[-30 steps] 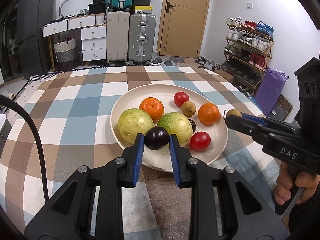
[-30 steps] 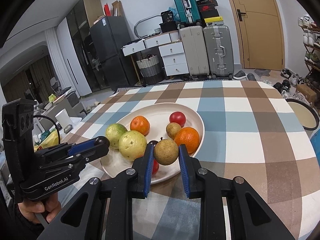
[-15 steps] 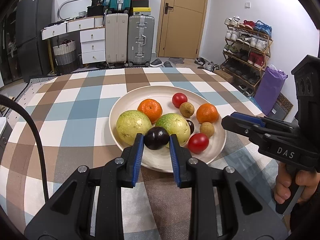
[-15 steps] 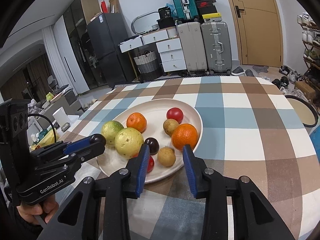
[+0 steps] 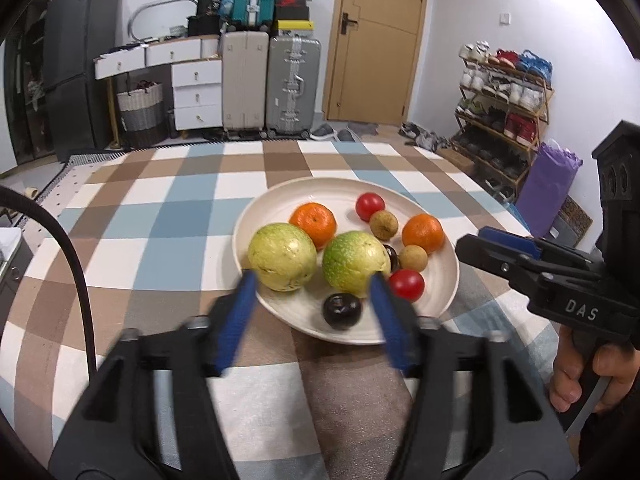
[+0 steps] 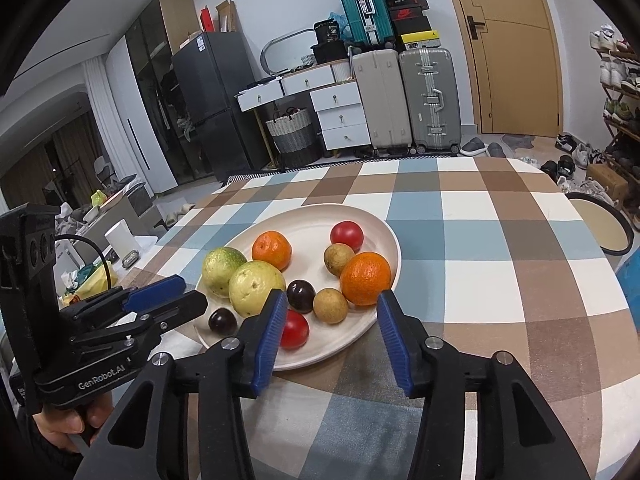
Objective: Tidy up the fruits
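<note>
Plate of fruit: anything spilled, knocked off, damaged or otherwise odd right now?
Nothing stands out. All the fruit sits inside the plate; none is on the tablecloth. The dark plum lies free near the near rim, between the left gripper's just-opened jaws. The right gripper is open too.

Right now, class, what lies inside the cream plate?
The cream plate holds two guavas, two oranges, two tomatoes, two small brown fruits and two dark plums. The right gripper's finger covers part of the near tomato.
</note>
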{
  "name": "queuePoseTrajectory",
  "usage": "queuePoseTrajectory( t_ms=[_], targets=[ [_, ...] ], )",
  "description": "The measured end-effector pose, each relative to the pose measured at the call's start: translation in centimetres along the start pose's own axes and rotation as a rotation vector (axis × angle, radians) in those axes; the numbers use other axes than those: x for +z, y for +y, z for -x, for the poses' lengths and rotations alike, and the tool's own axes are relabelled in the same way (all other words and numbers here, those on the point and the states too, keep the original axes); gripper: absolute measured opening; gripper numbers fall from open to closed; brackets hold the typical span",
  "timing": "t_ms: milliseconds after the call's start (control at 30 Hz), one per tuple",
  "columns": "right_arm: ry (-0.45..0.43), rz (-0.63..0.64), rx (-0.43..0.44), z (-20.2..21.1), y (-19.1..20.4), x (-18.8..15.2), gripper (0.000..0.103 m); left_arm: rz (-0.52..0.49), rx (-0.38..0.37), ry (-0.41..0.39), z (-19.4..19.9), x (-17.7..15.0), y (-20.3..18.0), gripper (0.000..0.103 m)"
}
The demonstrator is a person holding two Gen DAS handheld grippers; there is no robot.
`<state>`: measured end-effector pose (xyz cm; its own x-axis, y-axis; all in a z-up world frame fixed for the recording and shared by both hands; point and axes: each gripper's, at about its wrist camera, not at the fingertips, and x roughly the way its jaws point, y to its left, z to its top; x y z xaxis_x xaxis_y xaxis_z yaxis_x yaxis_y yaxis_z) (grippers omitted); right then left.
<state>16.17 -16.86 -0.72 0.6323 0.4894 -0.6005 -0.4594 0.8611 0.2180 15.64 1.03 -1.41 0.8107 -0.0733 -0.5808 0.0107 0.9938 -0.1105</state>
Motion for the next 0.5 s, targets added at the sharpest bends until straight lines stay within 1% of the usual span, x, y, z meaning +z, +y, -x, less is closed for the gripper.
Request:
queuePoseTrajectory(
  t_ms=[33, 67, 133, 167, 200, 267, 300, 400, 500],
  targets=[
    [-0.010, 0.002, 0.000, 0.2, 0.0, 0.0, 0.062, 0.001, 0.005, -0.007, 0.2, 0.0, 0.1, 0.082],
    [-0.018, 0.003, 0.001, 0.4, 0.0, 0.0, 0.067, 0.002, 0.010, -0.018, 0.5, -0.1, 0.2, 0.086],
    [-0.041, 0.008, 0.003, 0.8, 0.1, 0.0, 0.082, 0.006, 0.015, -0.034, 1.0, -0.2, 0.4, 0.091],
    [-0.052, 0.011, 0.004, 0.9, 0.1, 0.0, 0.085, 0.006, 0.017, -0.037, 1.2, -0.3, 0.5, 0.093],
    [-0.066, 0.014, 0.003, 1.2, 0.2, -0.1, 0.089, 0.006, 0.020, -0.039, 1.5, -0.4, 0.6, 0.101],
    [-0.082, 0.018, 0.002, 1.5, 0.2, -0.1, 0.095, 0.003, 0.031, -0.054, 2.0, -0.6, 0.6, 0.102],
    [-0.090, 0.021, 0.001, 1.6, 0.3, -0.1, 0.102, 0.000, 0.035, -0.062, 2.3, -0.7, 0.5, 0.102],
    [-0.121, 0.038, -0.001, 2.3, 0.6, -0.2, 0.103, -0.011, 0.044, -0.061, 2.7, -0.9, 0.4, 0.102],
    [-0.102, 0.057, 0.003, 2.4, 0.9, -0.5, 0.103, -0.018, 0.044, -0.062, 3.0, -1.0, 0.2, 0.102]
  ],
)
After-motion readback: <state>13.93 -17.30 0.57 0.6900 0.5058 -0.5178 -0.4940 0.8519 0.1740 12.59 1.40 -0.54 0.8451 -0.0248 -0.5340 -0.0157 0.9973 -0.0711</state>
